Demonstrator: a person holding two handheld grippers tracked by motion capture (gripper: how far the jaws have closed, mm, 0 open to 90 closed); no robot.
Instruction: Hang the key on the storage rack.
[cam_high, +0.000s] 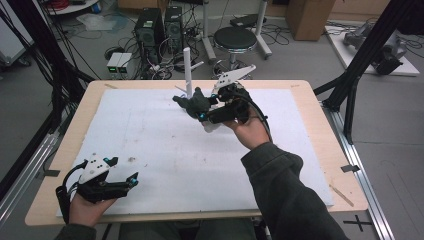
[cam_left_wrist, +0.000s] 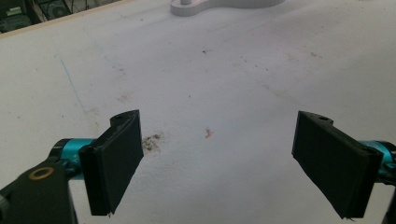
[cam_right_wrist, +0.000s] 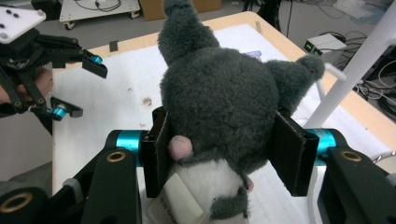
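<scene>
1. The table (cam_high: 320, 165), with its white stained mat (cam_high: 165, 140), is my whole working field. In the high view the action sits at about 12 o'clock on the mat, near the far edge.

2. The white stand (cam_high: 188, 70), an upright post with a side peg, rises at roughly 12 o'clock, just beside and behind the toy. In the left gripper view its base (cam_left_wrist: 196, 7) lies far ahead at 12 o'clock.

3. I judge the step in hand to be carrying the grey plush toy (cam_right_wrist: 219, 93) clear of the mat, near the stand. Next I would need to line the toy up with the post or peg, or pick a bare spot on the mat, before easing the grip. I cannot tell which is meant.

4. My right gripper (cam_high: 206, 116) has its jaws clamped on the toy's body. In the right gripper view one pad presses at 9 o'clock and the other at 3 o'clock, with a limb poking up at 12 and the white belly and label at 6.

5. My left gripper (cam_high: 125, 172) rests at about 7 o'clock on the mat, well apart from the toy, jaws wide with nothing but bare mat between them.
</scene>
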